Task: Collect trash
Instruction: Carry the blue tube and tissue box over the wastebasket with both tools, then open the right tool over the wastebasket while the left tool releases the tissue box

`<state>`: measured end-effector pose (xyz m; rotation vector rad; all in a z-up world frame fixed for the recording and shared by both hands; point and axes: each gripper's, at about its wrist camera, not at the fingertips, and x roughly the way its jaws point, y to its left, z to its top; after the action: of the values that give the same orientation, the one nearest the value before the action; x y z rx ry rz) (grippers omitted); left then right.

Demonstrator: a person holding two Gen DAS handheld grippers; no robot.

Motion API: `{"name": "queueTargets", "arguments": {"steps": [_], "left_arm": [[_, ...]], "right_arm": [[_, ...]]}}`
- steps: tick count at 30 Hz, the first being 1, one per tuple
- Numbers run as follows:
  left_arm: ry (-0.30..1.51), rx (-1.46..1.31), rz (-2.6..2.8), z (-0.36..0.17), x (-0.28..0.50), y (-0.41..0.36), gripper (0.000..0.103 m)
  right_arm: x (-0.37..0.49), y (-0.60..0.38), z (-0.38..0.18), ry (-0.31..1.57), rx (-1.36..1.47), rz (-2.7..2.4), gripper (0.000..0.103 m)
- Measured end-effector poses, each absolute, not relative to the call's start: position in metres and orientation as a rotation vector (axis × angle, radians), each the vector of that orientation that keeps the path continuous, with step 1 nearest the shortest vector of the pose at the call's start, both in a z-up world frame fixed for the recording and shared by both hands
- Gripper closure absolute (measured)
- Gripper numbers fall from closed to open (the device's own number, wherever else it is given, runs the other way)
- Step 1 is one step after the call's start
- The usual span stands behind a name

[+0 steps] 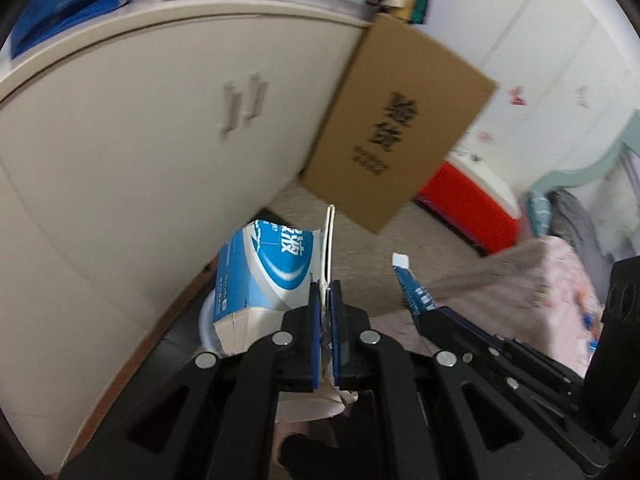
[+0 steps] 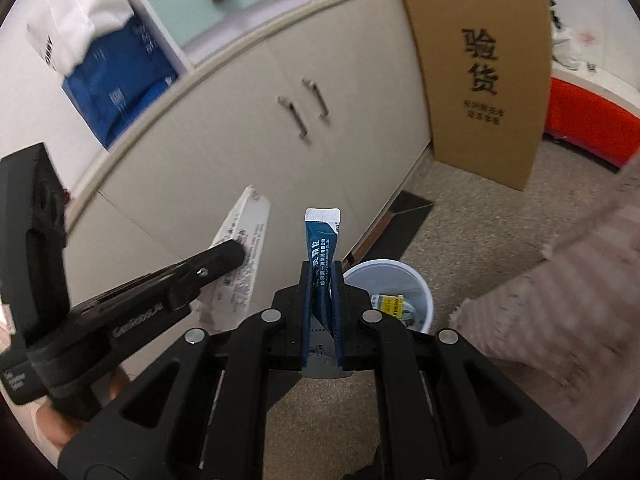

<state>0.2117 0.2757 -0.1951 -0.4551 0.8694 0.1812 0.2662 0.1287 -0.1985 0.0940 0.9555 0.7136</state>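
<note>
Left tool: clamping the torn flap of a flattened blue-and-white carton, jaws pressed tight on the cardboard, carton sticking up and out to the left of the fingers. Right tool: pinching a dark blue stick sachet, standing upright between the closed fingers, its white crimped end uppermost. Both being held in the air above the floor, close in front of a cream cabinet. Sitting on the speckled floor just beyond and right of the right tool: a white bin, already holding some small wrappers, one yellow. Leaning against the cabinet farther off: a brown cardboard sheet with black printed characters. Showing at the right edge: pink fabric.
</note>
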Motion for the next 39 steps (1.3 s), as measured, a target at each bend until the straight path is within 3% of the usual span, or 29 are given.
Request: {"name": "queueTargets", "arguments": {"steps": [4,5,7,8,15,39], "left_arm": [[0.897,-0.455,0.261,-0.22,0.216,0.305,0.099],[0.903,-0.458,0.269,-0.224,0.216,0.309,0.099],[0.92,-0.448,0.292,-0.234,0.219,0.316,0.099],[0.926,-0.441,0.299,-0.238,0.22,0.318,0.099],[0.96,-0.416,0.306,-0.257,0.233,0.313,0.098],[0.985,-0.322,0.298,-0.276,0.28,0.28,0.097]], "right_arm": [[0.283,0.154,-0.228,0.969,0.092,0.708,0.086],[0.287,0.157,-0.237,0.98,0.1,0.707,0.08],[0.29,0.158,-0.252,1.01,0.119,0.696,0.056],[0.291,0.159,-0.257,1.008,0.125,0.691,0.05],[0.285,0.142,-0.29,1.002,0.147,0.615,0.05],[0.287,0.11,-0.281,0.909,0.162,0.454,0.037]]}}
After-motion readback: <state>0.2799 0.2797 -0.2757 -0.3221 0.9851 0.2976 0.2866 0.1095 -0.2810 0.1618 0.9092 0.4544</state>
